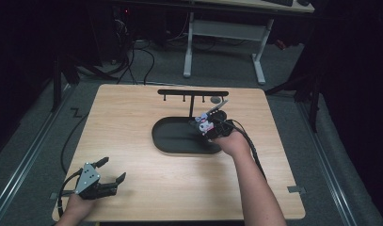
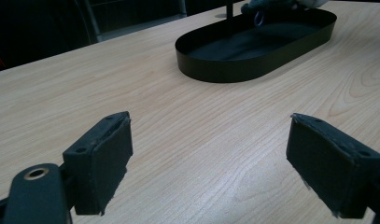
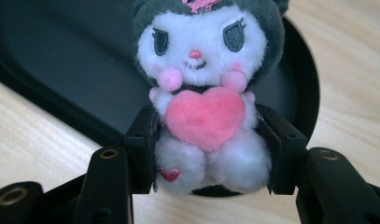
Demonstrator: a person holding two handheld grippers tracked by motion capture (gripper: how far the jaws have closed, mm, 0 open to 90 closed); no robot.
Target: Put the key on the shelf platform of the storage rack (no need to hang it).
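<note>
Your right gripper [image 3: 208, 154] has the plush toy [image 3: 208, 88] clamped over the black tray [image 1: 170, 141] at frame centre, so the pickup looks done and placing or hanging remains, while your left gripper [image 1: 109, 172] waits wide open, lower left.

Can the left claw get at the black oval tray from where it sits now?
Probably yes. The left claw sits open over bare table, with nothing between it and the tray's near wall. The right claw, holding the plush toy, occupies the tray's far end.

Lit tabletop, dark surroundings, soft close-up blur
</note>
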